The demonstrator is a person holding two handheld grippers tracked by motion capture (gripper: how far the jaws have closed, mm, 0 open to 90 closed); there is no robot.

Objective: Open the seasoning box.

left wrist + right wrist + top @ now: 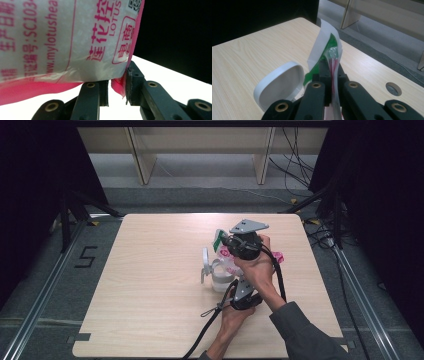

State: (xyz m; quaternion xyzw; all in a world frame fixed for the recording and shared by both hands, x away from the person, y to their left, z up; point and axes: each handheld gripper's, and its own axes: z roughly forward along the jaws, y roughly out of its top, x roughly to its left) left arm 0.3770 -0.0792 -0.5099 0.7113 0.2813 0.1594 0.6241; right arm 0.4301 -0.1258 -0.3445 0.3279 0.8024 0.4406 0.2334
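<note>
High view: right gripper (226,241) clamps the bag (227,255) top, left gripper (239,281) pinches its pink lower corner, tilting it over the white container (218,276) to pour.

Hidden and cut-off items, for your record

Your left gripper (239,292) sits half under your hand; the pink-printed bag (62,42) runs off the frame's top and left; the container (220,276) contents can't be told.
</note>
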